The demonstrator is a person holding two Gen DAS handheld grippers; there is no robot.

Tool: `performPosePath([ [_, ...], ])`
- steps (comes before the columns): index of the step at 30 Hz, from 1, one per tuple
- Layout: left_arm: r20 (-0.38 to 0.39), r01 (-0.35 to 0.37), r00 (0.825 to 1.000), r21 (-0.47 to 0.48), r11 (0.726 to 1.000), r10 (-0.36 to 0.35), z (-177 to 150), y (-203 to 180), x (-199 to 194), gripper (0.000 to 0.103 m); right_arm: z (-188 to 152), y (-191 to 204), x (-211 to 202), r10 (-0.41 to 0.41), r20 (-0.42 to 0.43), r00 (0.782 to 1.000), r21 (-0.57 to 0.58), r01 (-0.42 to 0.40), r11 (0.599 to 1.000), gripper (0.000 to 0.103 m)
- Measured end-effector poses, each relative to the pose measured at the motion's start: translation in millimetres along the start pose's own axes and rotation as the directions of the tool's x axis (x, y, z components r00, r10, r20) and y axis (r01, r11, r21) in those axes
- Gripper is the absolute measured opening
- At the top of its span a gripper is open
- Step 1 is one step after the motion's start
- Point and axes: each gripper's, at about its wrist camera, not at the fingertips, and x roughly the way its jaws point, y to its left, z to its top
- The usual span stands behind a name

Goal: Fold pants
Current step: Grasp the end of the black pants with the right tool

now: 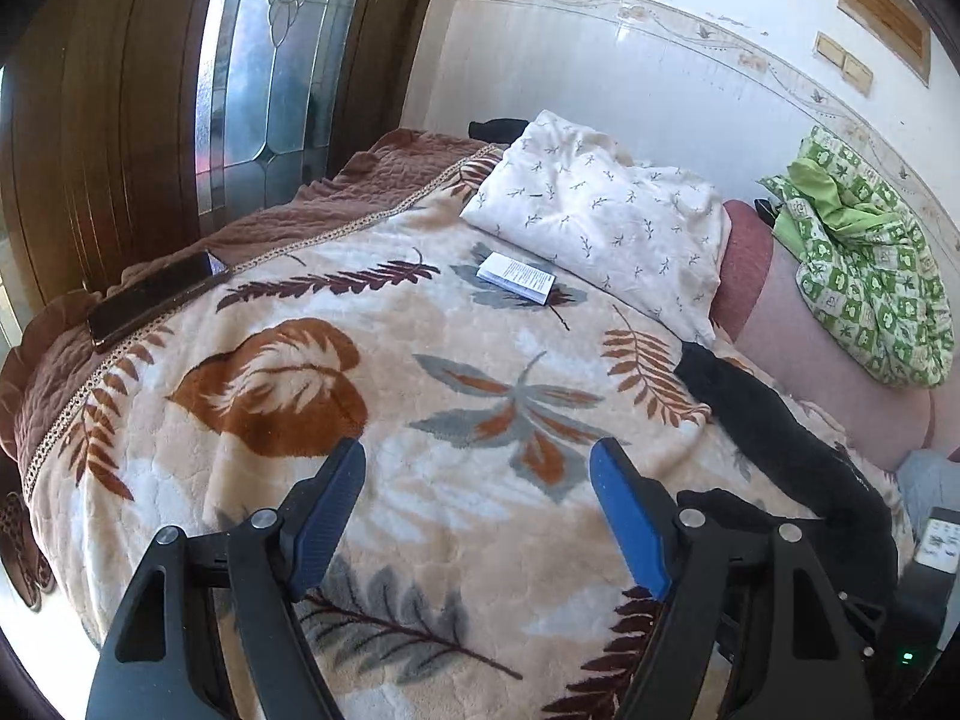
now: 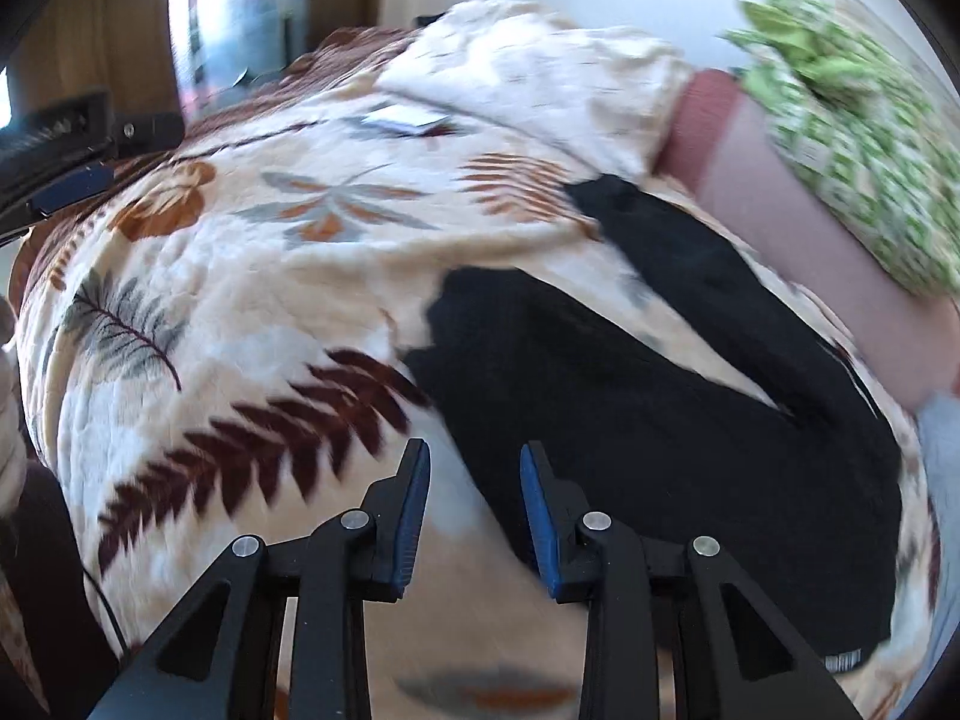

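Black pants (image 2: 660,396) lie spread on a leaf-patterned blanket (image 2: 240,312) on a bed, legs apart and running up toward the pillow. In the left wrist view the pants (image 1: 774,438) lie at the right, beyond the right finger. My left gripper (image 1: 478,468) is open and empty above the blanket (image 1: 420,396), left of the pants. My right gripper (image 2: 475,468) is open and empty, just above the near left edge of the pants. The left gripper also shows at the far left of the right wrist view (image 2: 66,180).
A white pillow (image 1: 600,210) lies at the bed's head, with a small white booklet (image 1: 517,277) before it. A dark phone (image 1: 150,303) rests at the bed's left edge. A green patterned cloth (image 1: 864,276) lies at the right. A wooden door with glass (image 1: 258,60) stands behind.
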Motion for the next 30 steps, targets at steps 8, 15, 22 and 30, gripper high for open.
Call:
performPosePath([
  [8, -0.033, 0.011, 0.999, 0.054, 0.998, -0.009, -6, -16, 14, 0.077, 21, -5, 53, 0.001, -0.089, 0.996, -0.007, -0.002, 1.0, 0.011],
  [15, -0.047, 0.024, 0.999, 0.04, 0.999, -0.022, -8, -16, 16, 0.077, 21, -60, 24, 0.447, 0.036, 0.894, 0.335, -0.433, 0.837, 0.017],
  [22, -0.045, 0.021, 0.999, 0.035, 0.999, -0.019, -12, -19, 17, 0.077, 7, -44, 25, 0.539, -0.016, 0.842, 0.325, -0.506, 0.799, 0.065],
  [30, -0.059, 0.03, 0.998, 0.037, 0.999, -0.027, -19, -29, 19, 0.077, 8, -93, 25, 0.277, -0.075, 0.958, 0.317, -0.241, 0.917, 0.054],
])
